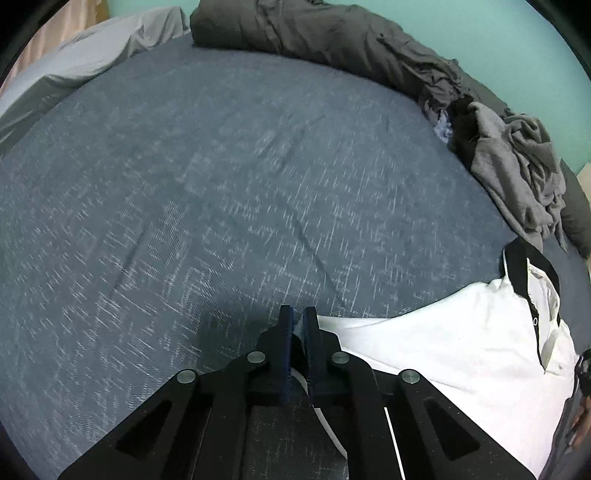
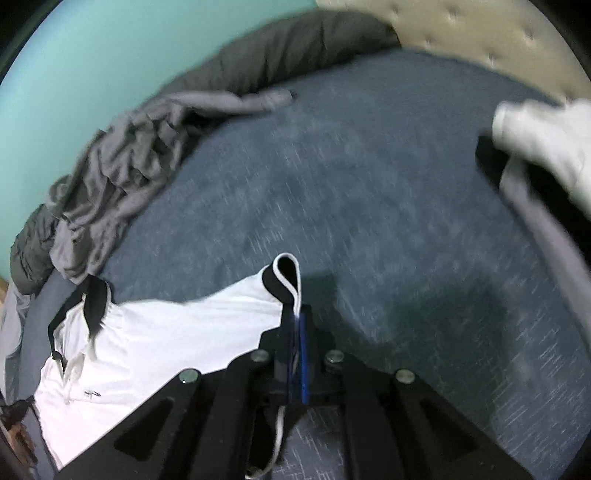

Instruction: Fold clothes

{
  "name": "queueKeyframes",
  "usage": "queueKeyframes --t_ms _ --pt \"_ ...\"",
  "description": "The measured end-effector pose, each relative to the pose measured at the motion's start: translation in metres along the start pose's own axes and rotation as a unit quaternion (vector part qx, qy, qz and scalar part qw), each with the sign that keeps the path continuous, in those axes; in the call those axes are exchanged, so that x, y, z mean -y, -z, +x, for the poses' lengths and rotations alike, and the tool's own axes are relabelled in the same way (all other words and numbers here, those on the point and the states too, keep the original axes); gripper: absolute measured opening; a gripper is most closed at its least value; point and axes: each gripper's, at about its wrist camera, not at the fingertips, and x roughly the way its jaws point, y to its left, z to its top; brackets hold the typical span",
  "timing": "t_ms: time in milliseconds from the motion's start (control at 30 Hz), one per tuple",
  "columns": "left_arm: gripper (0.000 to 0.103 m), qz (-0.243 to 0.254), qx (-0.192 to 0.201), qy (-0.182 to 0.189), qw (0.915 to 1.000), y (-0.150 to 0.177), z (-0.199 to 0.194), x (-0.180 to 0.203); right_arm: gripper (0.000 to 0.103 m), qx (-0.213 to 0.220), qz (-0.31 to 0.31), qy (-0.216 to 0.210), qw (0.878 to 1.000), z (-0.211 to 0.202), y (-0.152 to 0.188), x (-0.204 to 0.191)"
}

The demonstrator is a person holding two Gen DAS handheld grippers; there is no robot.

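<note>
- The left gripper [image 1: 298, 317] is clamped on an edge of the white polo shirt [image 1: 454, 347]; a sliver of white cloth shows between its blue pads.
- The right gripper [image 2: 298, 314] is clamped on one sleeve of the same shirt, and the sleeve's black cuff with white trim [image 2: 286, 275] loops up just beyond its fingertips.
- The white polo shirt lies on the blue-grey bedsheet [image 1: 221, 192], spread between the two grippers; its black collar [image 1: 524, 266] and open button placket sit on the shirt's far side.
- Beyond the shirt's collar, a crumpled light grey garment [image 1: 517, 177] rests at the sheet's edge, touching a darker heap.
- Farther than the shirt, a rolled dark grey blanket [image 1: 314, 33] runs along the bed against the turquoise wall [image 2: 74, 66].
- In the right wrist view, well apart from the shirt at the right edge, lies a blurred white-and-black piece of clothing [image 2: 546, 147].
- Behind that, farthest from the shirt, stands a cream tufted headboard [image 2: 480, 29].
- In the left wrist view, a pale grey sheet [image 1: 92, 55] lies bunched at the far left corner.
</note>
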Motion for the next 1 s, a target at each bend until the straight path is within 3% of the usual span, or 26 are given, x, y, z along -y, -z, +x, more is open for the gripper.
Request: queueKeyframes --t_ms 133,167,267,333,400,533,733,867,1000 --pt "0.012 0.010 -0.015 -0.003 0.9998 0.000 0.001 0.001 0.004 -0.016 0.010 -0.009 1.000 0.011 0.002 0.005" --pt "0.013 0.015 -0.015 -0.005 0.9998 -0.001 -0.003 0.001 0.009 -0.017 0.010 -0.008 1.000 0.011 0.001 0.006" --pt "0.028 0.017 0.003 -0.020 0.9996 -0.013 -0.019 0.004 0.053 0.005 -0.014 0.072 0.997 -0.003 -0.008 0.001" --pt "0.038 0.017 0.018 -0.033 0.9991 -0.022 -0.030 0.007 0.053 0.028 -0.020 0.081 0.996 -0.018 -0.018 -0.008" --pt "0.039 0.020 0.030 -0.037 0.9987 -0.032 -0.040 0.015 0.053 0.050 -0.029 0.070 0.996 -0.032 -0.029 -0.022" --pt "0.042 0.058 0.021 0.003 0.9981 -0.044 -0.032 0.078 0.053 0.054 -0.070 0.004 0.996 -0.039 -0.045 -0.081" --pt "0.042 0.134 -0.018 0.053 0.9894 -0.043 0.001 0.185 0.053 -0.021 -0.168 -0.081 0.982 -0.001 -0.039 -0.204" --pt "0.042 0.177 -0.046 0.056 0.9816 -0.041 0.030 0.243 0.053 -0.060 -0.214 -0.103 0.970 0.029 -0.017 -0.258" --pt "0.042 0.184 -0.047 0.062 0.9799 -0.043 0.045 0.267 0.053 -0.078 -0.244 -0.098 0.962 0.051 -0.003 -0.290"
